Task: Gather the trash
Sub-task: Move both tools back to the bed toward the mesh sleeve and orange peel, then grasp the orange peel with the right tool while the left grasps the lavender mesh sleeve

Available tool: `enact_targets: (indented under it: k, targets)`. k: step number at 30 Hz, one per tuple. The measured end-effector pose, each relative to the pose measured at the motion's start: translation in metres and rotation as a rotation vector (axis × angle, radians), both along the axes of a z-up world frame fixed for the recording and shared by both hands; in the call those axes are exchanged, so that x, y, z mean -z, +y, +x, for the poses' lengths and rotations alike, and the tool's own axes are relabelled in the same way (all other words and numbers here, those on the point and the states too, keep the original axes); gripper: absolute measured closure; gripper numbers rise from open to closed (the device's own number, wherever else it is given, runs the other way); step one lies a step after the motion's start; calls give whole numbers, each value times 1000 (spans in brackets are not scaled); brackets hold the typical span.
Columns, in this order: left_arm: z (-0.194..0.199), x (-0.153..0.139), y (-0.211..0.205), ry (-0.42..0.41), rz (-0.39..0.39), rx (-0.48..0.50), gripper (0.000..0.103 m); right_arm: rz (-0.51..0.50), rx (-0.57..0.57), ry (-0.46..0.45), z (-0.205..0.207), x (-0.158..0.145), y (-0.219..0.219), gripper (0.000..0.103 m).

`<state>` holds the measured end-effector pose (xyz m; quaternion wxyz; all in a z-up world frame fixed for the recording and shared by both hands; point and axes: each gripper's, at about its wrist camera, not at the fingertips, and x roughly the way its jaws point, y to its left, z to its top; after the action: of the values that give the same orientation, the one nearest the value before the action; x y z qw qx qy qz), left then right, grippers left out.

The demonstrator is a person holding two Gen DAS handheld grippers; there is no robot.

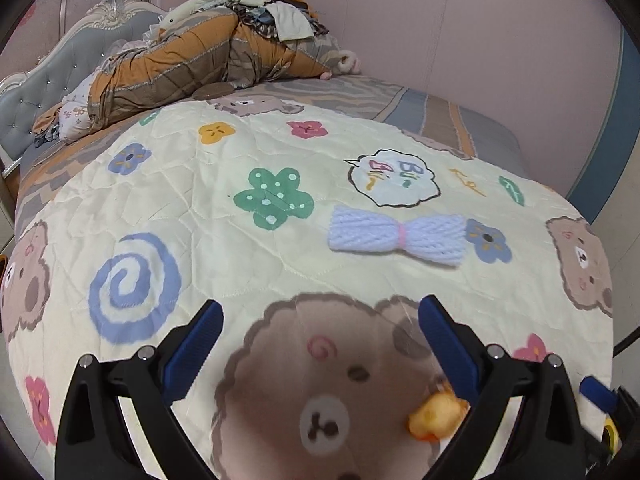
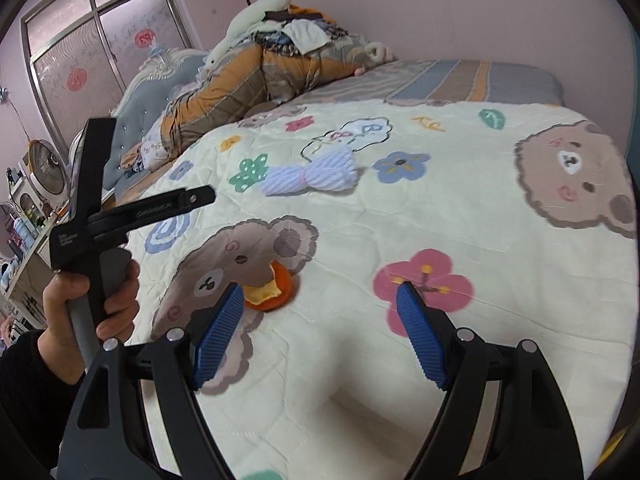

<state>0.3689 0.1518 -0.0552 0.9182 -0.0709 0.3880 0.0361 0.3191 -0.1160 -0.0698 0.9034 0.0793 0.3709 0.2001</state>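
An orange peel [image 2: 274,286] lies on the cream cartoon quilt [image 2: 400,220], on a printed bear face. It also shows in the left wrist view [image 1: 436,416], low right beside the right finger. A pale blue yarn bow [image 1: 396,234] lies farther up the quilt; it also shows in the right wrist view [image 2: 312,178]. My left gripper [image 1: 320,316] is open and empty over the bear print. My right gripper [image 2: 320,296] is open and empty, its left finger [image 2: 218,336] just in front of the peel. The left gripper's body [image 2: 92,216] and the hand holding it show at the left.
A heap of folded bedding and clothes [image 1: 224,40] sits at the head of the bed against the grey tufted headboard [image 1: 60,80]. The pink wall [image 1: 500,40] runs along the far side. A fan and cluttered shelf [image 2: 40,176] stand left of the bed.
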Motion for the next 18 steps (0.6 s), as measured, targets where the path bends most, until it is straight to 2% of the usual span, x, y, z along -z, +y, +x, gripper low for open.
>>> enact_targets:
  k: [4, 10, 14, 16, 18]
  targets:
    - [37, 11, 3, 30, -10, 8, 9, -9, -18, 28, 18, 11, 25, 28]
    - [82, 28, -3, 65, 21, 22, 9, -42, -42, 68, 43, 28, 55, 28]
    - [106, 40, -2, 93, 4, 29, 9, -59, -54, 121, 58, 44, 67, 34]
    - [115, 46, -2, 111, -26, 44, 9, -73, -58, 129, 62, 49, 72, 36]
    - [124, 53, -6, 123, -22, 46, 9, -86, -67, 130, 67, 52, 79, 38]
